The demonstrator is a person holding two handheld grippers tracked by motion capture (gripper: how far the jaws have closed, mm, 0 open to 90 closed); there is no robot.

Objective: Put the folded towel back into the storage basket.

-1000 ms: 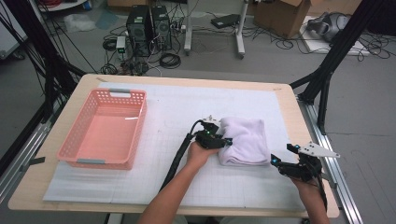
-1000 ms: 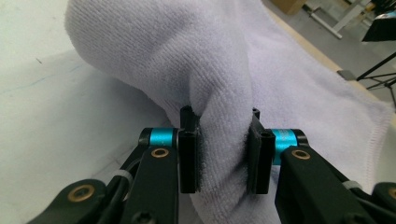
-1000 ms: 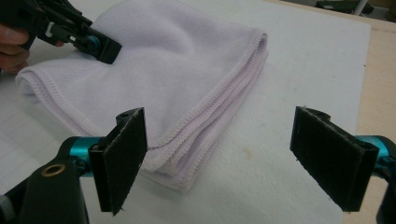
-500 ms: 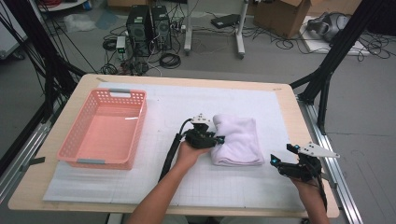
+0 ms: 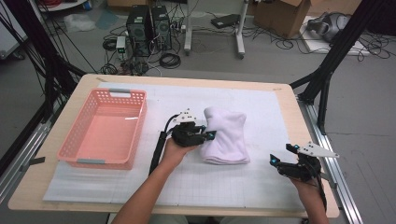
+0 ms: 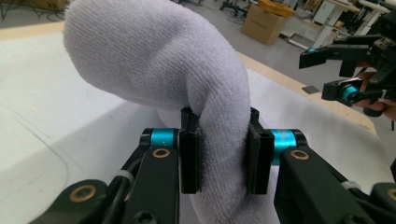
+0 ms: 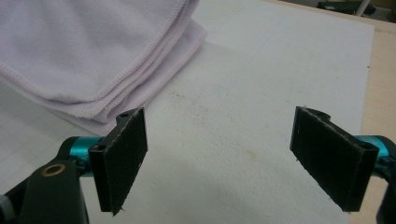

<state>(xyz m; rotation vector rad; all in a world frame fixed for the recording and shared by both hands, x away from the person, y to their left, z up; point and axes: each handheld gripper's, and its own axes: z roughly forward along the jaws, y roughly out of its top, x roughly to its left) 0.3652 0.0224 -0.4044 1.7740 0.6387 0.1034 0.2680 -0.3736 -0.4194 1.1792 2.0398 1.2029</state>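
A folded white towel [image 5: 226, 135] lies on the white mat in the middle of the table. My left gripper [image 5: 208, 134] is shut on the towel's left edge, and in the left gripper view a thick fold of towel [image 6: 205, 88] bulges up between the two black jaws of my left gripper [image 6: 219, 156]. My right gripper [image 5: 279, 156] hovers near the table's front right, open, with nothing between its fingers. In the right gripper view the towel's stitched layers [image 7: 84, 56] lie at upper left, ahead of my right gripper [image 7: 224, 158].
A pink plastic basket [image 5: 74, 144] stands on the left of the mat, with nothing in it. The white gridded mat [image 5: 261, 112] covers most of the wooden table. Black frame legs, cables and boxes stand on the floor beyond.
My left gripper has moved left and lifted a little with the towel's edge in it, and the towel has shifted left with it. The right gripper has stayed where it was.
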